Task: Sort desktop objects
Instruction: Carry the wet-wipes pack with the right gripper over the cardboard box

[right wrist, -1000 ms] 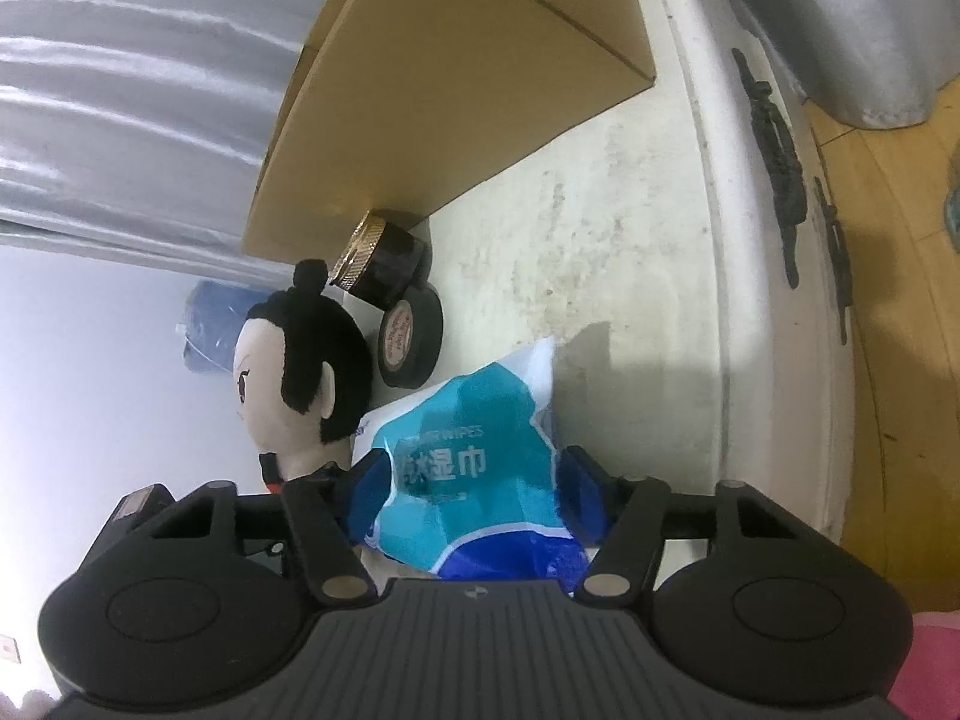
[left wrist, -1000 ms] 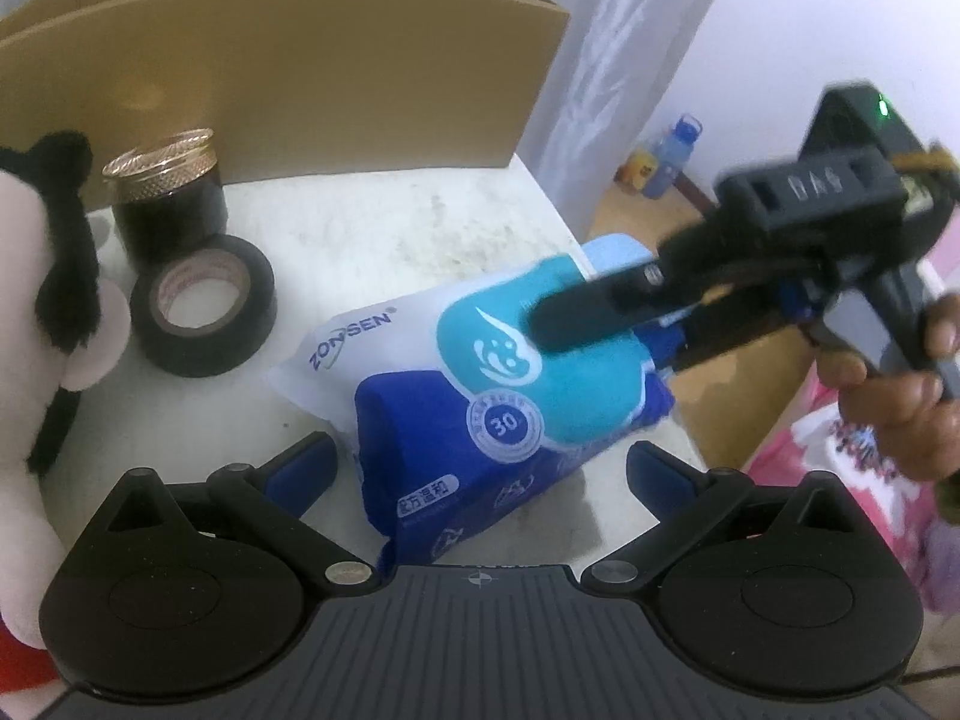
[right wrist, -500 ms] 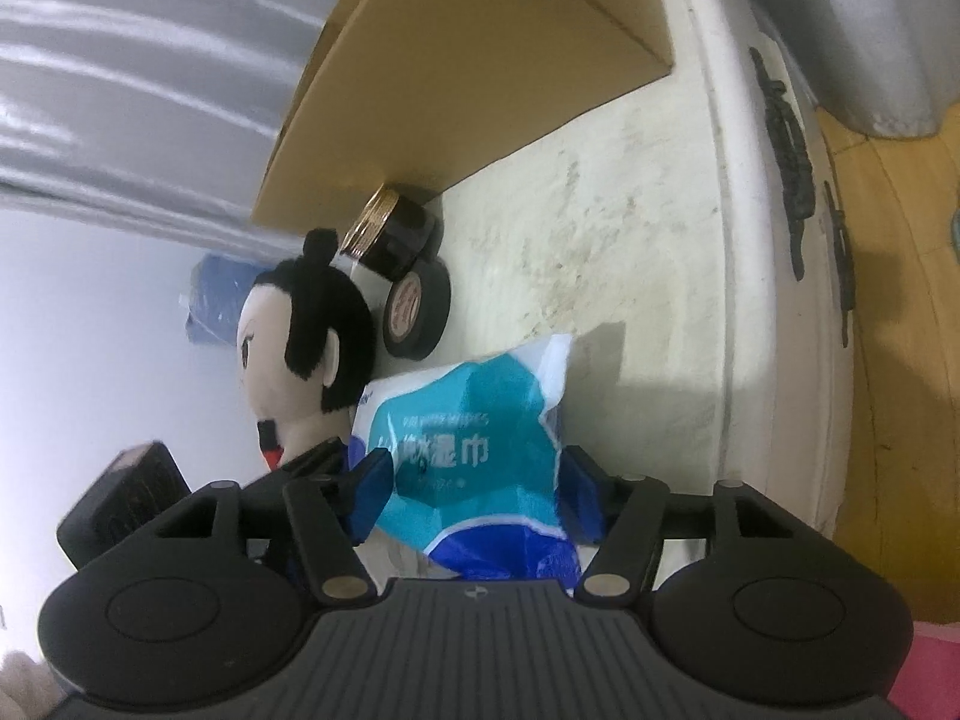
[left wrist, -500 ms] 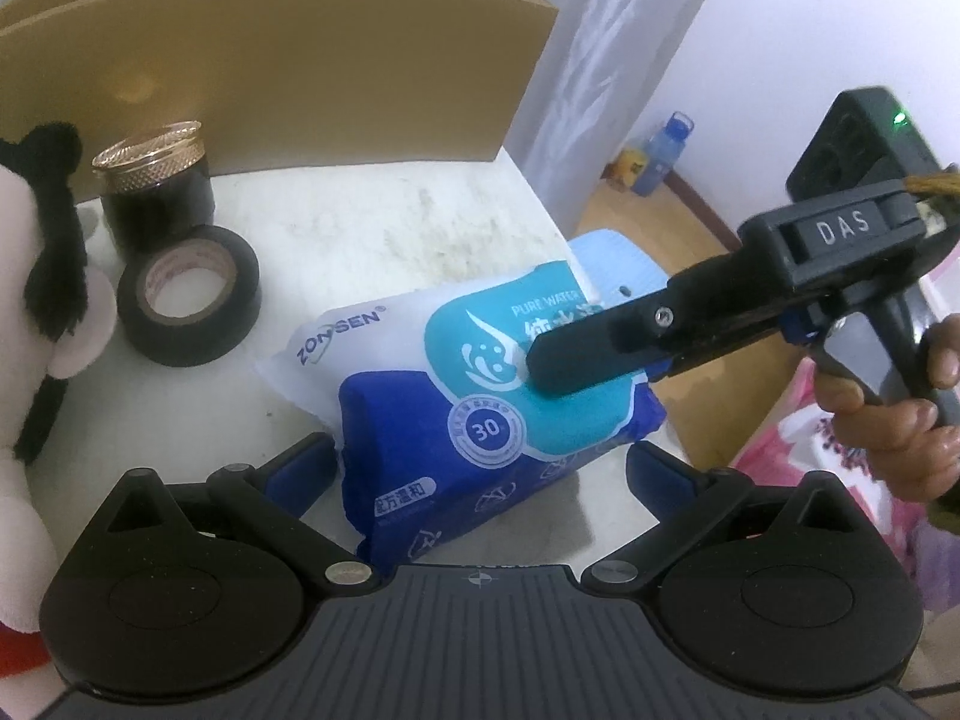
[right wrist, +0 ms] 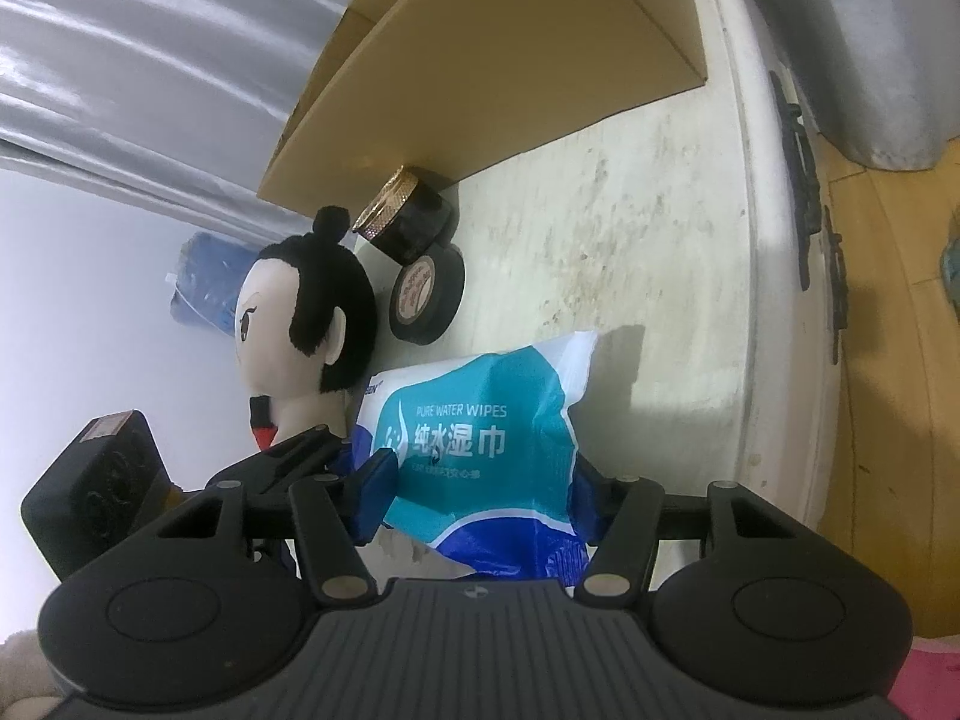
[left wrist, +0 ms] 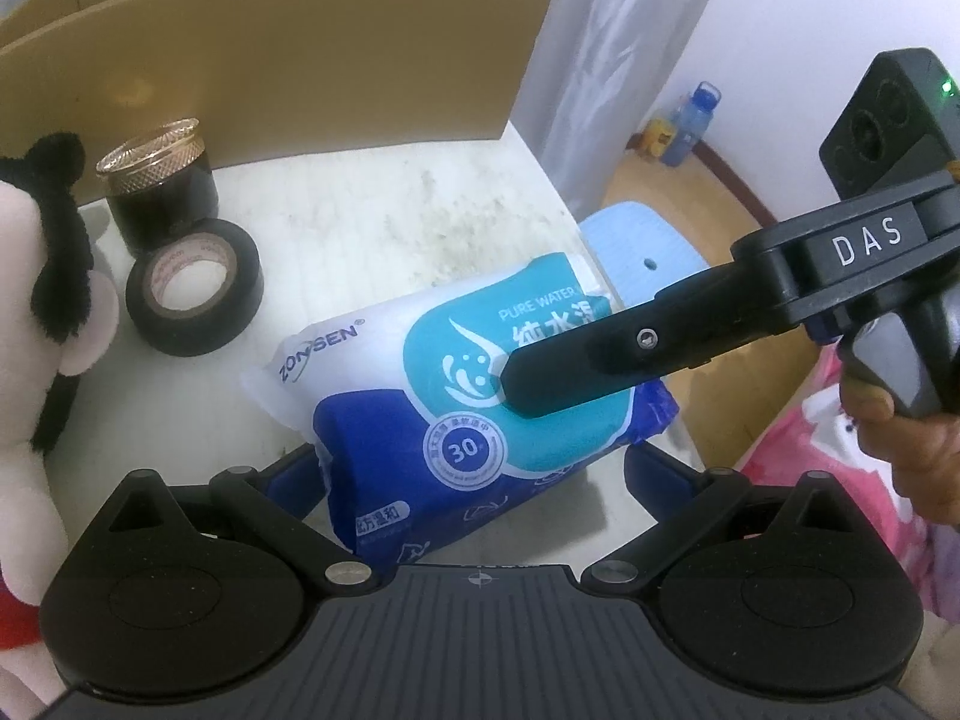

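Observation:
A blue and white wet wipes pack (left wrist: 420,396) hangs tilted over the white table's (left wrist: 384,204) right edge. My right gripper (right wrist: 480,498) holds it across its width, both blue pads against the pack's (right wrist: 474,432) sides, and its jaws are closing. In the left wrist view a black finger (left wrist: 600,366) of that gripper lies over the pack's top. My left gripper (left wrist: 477,474) is open, and the pack's near end sits between its blue fingertips without being pinched. A hand (left wrist: 900,438) grips the right tool's handle.
A plush doll (left wrist: 42,300) stands at the left. A black tape roll (left wrist: 195,294) and a dark jar with a gold lid (left wrist: 159,180) sit before an open cardboard box (left wrist: 270,60). A light blue stool (left wrist: 642,240) and a bottle (left wrist: 690,120) are on the floor beyond the table edge.
The right gripper has rolled somewhat with the pack in it, and the pack's near end has come in between the left gripper's fingers. The left gripper stays open.

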The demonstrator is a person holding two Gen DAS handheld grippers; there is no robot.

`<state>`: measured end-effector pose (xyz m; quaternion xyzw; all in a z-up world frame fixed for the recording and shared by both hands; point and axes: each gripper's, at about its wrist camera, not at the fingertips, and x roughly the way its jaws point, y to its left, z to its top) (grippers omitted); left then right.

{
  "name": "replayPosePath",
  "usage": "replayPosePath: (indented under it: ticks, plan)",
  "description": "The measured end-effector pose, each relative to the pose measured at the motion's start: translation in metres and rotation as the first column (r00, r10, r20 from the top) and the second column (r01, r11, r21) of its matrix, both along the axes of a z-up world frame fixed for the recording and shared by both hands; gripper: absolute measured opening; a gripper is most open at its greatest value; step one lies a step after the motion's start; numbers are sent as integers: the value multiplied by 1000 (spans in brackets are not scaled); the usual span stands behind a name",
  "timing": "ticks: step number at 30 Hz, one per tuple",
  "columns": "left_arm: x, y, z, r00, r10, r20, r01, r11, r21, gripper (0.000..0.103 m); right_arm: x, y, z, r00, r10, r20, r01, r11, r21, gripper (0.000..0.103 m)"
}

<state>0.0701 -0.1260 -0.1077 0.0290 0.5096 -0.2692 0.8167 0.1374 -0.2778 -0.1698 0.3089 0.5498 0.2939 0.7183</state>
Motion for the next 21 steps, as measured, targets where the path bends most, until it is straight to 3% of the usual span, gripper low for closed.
replayPosePath:
  ticks: [12,21]
  plan:
    - [4,4,27,999,13,52,-13,1000,2,102,0,6,26,999,3,39,-3,1000,-6,62]
    - [29,9,88,976,19,219,-13,999,-31,102,15,13,94,980,7,201,-2,1000,-24,60]
